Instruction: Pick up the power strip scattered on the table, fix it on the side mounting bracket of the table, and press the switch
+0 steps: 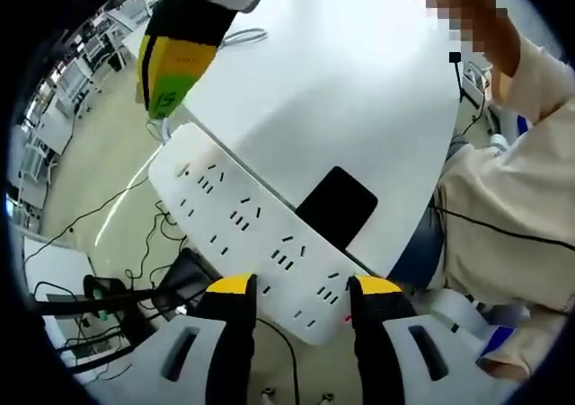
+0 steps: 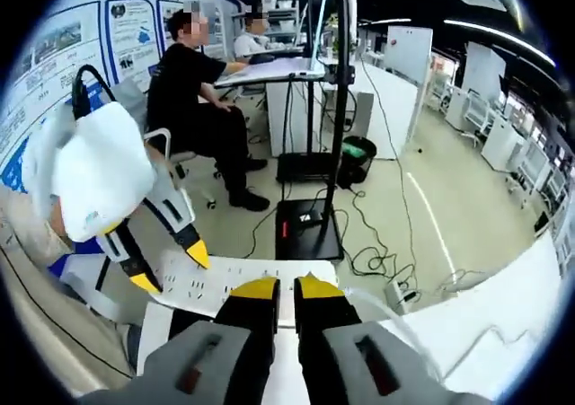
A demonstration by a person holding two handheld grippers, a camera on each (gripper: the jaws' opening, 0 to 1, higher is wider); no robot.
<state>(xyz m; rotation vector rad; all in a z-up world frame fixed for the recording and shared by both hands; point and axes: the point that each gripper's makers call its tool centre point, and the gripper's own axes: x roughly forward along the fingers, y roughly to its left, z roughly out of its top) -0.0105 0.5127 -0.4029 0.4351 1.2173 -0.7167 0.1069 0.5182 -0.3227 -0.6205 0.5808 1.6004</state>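
Left gripper view: white table point(image 1: 359, 73) spans the far side, and a person's beige sleeve point(image 1: 512, 198) is at right. The white strip point(image 1: 243, 230) lies along the table's near edge, beside a black bracket point(image 1: 337, 206), over the floor point(image 1: 99, 154) with its cables. The left gripper point(image 1: 294, 288) has its yellow-tipped jaws spread, with the strip's near end between them; contact is unclear. The right gripper point(image 1: 175, 68) is at the strip's far end.

Right gripper view: lab floor point(image 2: 449, 207), a black stand point(image 2: 310, 216) and seated people point(image 2: 198, 100) are far. The strip point(image 2: 225, 284) runs left from the right gripper point(image 2: 279, 288), whose jaws are pressed nearly together at the strip's edge; I cannot tell if they pinch it. The left gripper point(image 2: 171, 266) is at left, spread over the strip.
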